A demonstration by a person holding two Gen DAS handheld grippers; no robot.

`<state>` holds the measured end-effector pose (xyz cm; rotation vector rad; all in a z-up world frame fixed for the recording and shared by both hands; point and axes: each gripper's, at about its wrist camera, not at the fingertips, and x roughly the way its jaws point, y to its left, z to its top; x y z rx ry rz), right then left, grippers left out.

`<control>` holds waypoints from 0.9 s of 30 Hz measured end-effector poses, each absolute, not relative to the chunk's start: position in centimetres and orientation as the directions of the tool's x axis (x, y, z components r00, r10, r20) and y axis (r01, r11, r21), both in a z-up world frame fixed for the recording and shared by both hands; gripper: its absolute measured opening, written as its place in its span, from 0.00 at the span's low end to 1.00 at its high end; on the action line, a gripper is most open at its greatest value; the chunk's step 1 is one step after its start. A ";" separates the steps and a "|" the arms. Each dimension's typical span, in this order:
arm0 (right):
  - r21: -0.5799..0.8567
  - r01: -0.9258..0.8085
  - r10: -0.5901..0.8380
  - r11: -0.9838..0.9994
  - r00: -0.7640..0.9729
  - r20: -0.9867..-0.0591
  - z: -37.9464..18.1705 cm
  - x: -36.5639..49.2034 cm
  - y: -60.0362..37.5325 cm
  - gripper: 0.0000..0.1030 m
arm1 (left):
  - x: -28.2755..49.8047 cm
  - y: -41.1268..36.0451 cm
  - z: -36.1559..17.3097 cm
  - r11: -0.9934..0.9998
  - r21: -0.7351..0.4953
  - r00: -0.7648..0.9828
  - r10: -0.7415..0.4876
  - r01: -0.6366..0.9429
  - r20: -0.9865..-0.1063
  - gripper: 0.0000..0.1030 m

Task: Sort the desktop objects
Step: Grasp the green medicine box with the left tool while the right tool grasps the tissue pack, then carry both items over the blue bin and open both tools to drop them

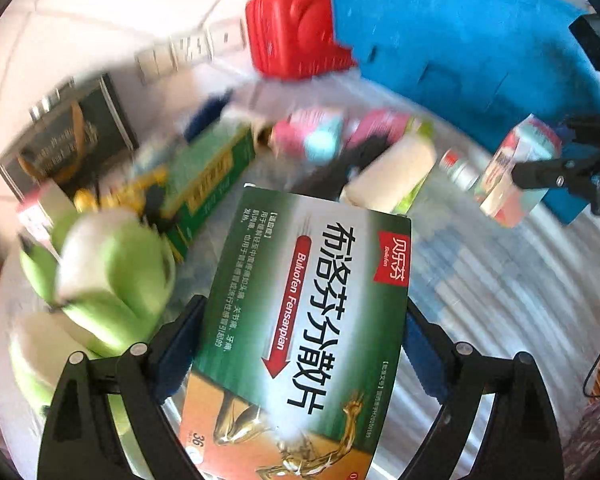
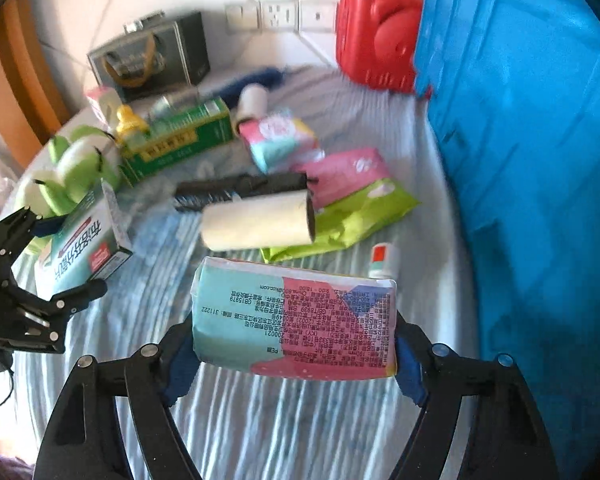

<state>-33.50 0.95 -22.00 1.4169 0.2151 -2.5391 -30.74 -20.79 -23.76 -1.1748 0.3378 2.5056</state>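
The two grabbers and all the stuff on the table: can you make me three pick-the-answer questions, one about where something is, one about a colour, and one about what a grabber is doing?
1. Where is the lint roller?
A. lying on the green pack
B. inside the red case
C. in a gripper

2. What colour is the big bin?
A. yellow
B. blue
C. black

3. What is the left gripper doing?
A. open, holding nothing
B. clamping the medicine box
C. holding a plush toy

Answers:
1 A, the roller rests across the pack.
2 B, its wall is bright blue.
3 B, both fingers press the box's sides.
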 end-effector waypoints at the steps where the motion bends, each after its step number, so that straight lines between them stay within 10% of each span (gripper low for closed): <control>1: -0.024 0.262 -0.123 -0.965 -0.528 -0.841 -21.0 -32.8 1.0 0.77 | -30.3 -20.3 -22.4 -0.906 0.077 -0.619 0.220 -0.416 -0.754 0.89; 27: -0.050 -0.160 0.166 -0.986 -0.902 -0.397 5.2 -18.7 18.7 0.77 | -24.1 7.4 3.2 -0.776 0.181 -0.786 0.541 -0.604 -0.300 0.90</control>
